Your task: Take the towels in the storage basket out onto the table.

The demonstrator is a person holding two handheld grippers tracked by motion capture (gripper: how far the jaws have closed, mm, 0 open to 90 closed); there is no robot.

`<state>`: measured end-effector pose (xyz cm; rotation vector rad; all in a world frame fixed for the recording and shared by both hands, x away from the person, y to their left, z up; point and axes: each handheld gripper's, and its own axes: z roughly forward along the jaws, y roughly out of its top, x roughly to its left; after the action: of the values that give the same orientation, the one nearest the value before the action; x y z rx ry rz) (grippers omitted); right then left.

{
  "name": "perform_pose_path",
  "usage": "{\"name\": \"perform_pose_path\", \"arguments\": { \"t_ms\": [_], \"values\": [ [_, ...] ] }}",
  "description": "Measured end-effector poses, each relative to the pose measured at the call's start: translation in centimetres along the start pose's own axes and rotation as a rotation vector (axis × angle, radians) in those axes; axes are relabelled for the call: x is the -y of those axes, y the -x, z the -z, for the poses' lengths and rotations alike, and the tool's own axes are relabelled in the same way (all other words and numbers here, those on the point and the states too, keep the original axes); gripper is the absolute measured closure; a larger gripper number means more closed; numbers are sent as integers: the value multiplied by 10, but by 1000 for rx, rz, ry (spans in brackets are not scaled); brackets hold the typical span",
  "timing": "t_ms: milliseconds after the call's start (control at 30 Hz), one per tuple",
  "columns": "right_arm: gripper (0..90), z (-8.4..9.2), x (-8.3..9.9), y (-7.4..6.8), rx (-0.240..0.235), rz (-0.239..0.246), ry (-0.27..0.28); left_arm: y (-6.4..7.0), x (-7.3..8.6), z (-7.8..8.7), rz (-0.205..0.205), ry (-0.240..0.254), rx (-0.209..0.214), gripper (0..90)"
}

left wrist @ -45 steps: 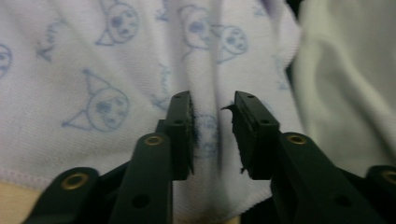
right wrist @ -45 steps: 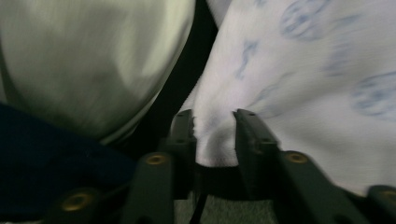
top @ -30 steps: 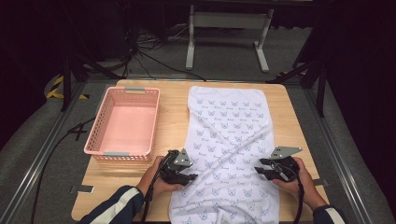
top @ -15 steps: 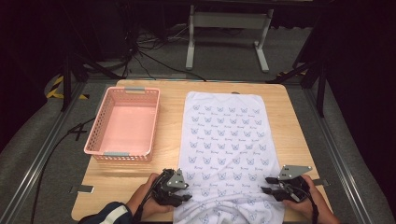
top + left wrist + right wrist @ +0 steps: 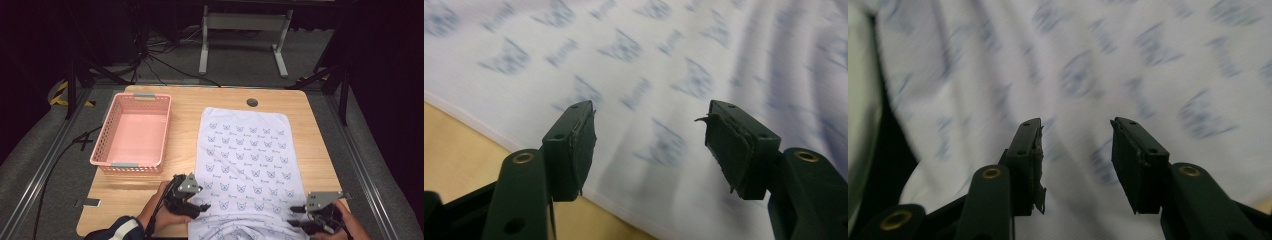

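A white cloth with a blue print lies spread flat on the wooden table. Its near end is bunched at the front edge. My left gripper sits at the cloth's near left corner. In the left gripper view its jaws have just been opening and stand apart over the cloth's hem, with nothing between the pads. My right gripper is at the near right corner. Its jaws are open above the cloth, and nothing is pinched.
An empty pink basket stands on the table's left half, clear of the cloth. A round cable hole sits beyond the cloth's far edge. Bare wood shows beside the hem. A metal stand is on the floor behind.
Both hands drew back to the near edge, and the creased cloth now lies flat. The left gripper has since shifted slightly away from the edge.
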<state>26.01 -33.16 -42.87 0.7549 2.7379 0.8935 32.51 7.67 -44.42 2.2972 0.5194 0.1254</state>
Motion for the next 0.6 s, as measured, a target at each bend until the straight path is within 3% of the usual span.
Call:
{"name": "perform_pose_path", "arguments": {
  "t_ms": [67,133,167,200,233,267,333,367,400,433,467,500,533,600],
  "values": [
    [522,1,-13,20,101,-31,57,-15,-10,-11,21,-11,-30,316],
    [520,-2,-25,46,165,-91,116,-27,-19,-21,7,3,-109,307],
    [507,-5,-30,59,223,-106,125,-39,-26,-28,18,-2,-99,309],
    [514,-11,-36,77,254,-140,134,-45,-30,-32,21,3,-116,291],
    [514,-16,-40,89,256,-155,138,-52,-35,-36,48,7,-123,289],
    [516,-20,-43,101,289,-168,148,-58,-39,-39,66,10,-110,288],
    [511,-28,-49,124,292,-232,165,-71,-51,-44,74,25,-150,278],
    [505,-32,-52,133,304,-248,157,-79,-56,-45,94,47,-131,282],
    [503,-36,-55,142,345,-253,139,-85,-61,-48,113,51,-135,280],
    [505,-39,-58,150,359,-274,141,-93,-68,-52,139,50,-165,282],
    [505,-42,-61,159,339,-300,149,-101,-72,-54,151,55,-157,283],
    [506,-45,-64,164,372,-304,143,-105,-75,-57,163,52,-171,279],
    [509,-46,-66,168,403,-307,133,-110,-78,-59,163,44,-217,279],
    [510,-52,-71,180,400,-338,140,-126,-82,-65,202,60,-222,281]
  ]
}}
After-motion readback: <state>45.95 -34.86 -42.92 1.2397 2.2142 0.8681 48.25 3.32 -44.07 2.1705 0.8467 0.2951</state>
